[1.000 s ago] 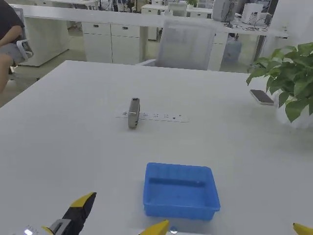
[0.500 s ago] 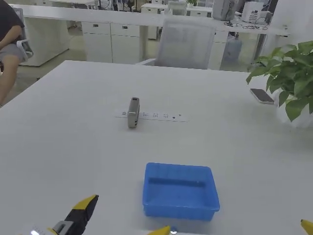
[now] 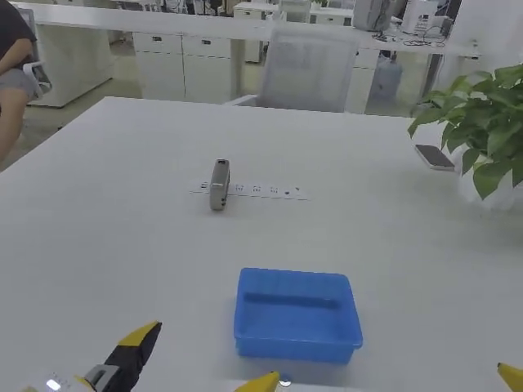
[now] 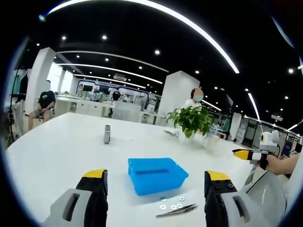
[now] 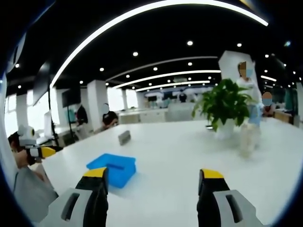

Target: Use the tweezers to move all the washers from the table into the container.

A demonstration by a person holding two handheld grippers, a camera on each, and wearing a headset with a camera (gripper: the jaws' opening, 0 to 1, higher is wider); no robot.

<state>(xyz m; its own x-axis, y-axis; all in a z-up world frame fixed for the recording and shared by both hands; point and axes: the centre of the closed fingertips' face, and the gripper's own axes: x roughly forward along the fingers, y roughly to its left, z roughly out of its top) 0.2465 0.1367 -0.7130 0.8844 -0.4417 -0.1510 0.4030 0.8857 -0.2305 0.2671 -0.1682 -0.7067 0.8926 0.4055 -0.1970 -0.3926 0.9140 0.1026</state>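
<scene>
Here's the left gripper (image 4: 156, 175), its yellow-tipped black jaws spread wide with nothing between them, hovering above the white tabletop (image 4: 61, 151). Straight ahead, framed between those jaws, sits the blue rectangular plastic container (image 4: 156, 174), open side up, nothing visible inside from this angle. Just in front of its near wall lie the small silver metal washers (image 4: 173, 206), a loose cluster flat on the tabletop, outside the container. Right beside them, on the side nearer the gripper, rest the slim metal tweezers (image 4: 177, 210), lying flat, untouched by either gripper.

Over to the right gripper (image 5: 151, 173): its jaws are also wide apart and hold nothing. It hangs off to the container's right, looking across the tabletop, with the blue container ahead and to the left of its left jaw.

From the head view, the container stands near the front edge, a yellow jaw tip poking in at lower left and another at the far lower right corner. Further back, a small grey boxy device (image 3: 219, 185) sits at one end of a white power strip (image 3: 261, 191). A leafy green potted plant (image 3: 482, 122) stands at the right, a dark phone (image 3: 434, 157) lies near it, and a grey office chair (image 3: 306, 73) waits at the far edge.
</scene>
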